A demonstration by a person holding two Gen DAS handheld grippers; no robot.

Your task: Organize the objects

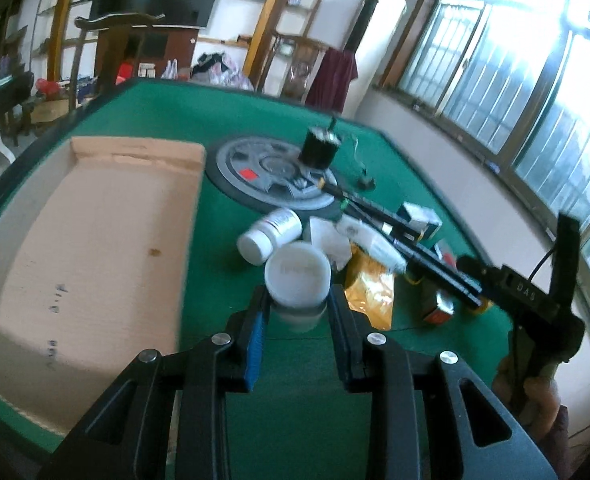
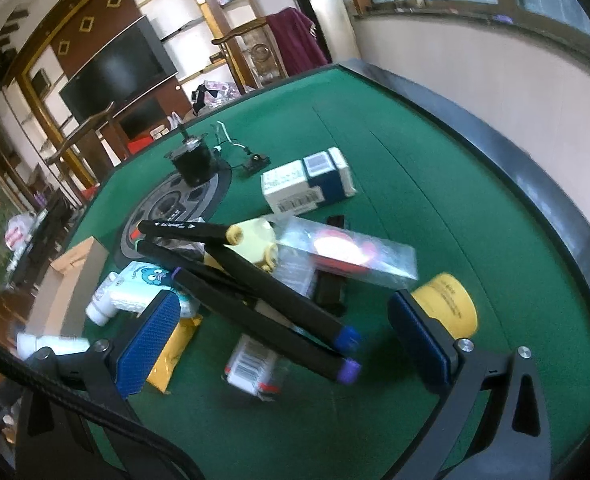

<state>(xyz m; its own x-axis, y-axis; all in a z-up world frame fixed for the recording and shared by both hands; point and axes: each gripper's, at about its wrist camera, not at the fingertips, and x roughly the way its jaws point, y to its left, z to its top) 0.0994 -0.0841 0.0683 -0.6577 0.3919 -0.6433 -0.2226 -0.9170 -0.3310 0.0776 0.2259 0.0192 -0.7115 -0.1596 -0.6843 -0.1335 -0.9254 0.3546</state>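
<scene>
My left gripper (image 1: 297,300) is shut on a small white bottle with a white cap (image 1: 297,274), held upright above the green table (image 1: 223,152). A second white bottle (image 1: 269,232) lies on its side just beyond it. A long open cardboard box (image 1: 95,248) sits to the left. My right gripper (image 2: 283,312) stands wide open over a heap of black markers (image 2: 255,280), touching none of them. A yellow jar (image 2: 447,300) lies beside its right finger.
A black motor (image 2: 191,164) stands on a grey round disc (image 2: 167,208). Around the markers lie a white and blue carton (image 2: 307,184), a clear pack with a red item (image 2: 347,252), a yellow packet (image 2: 175,344) and a barcoded box (image 2: 251,364). Windows line the right.
</scene>
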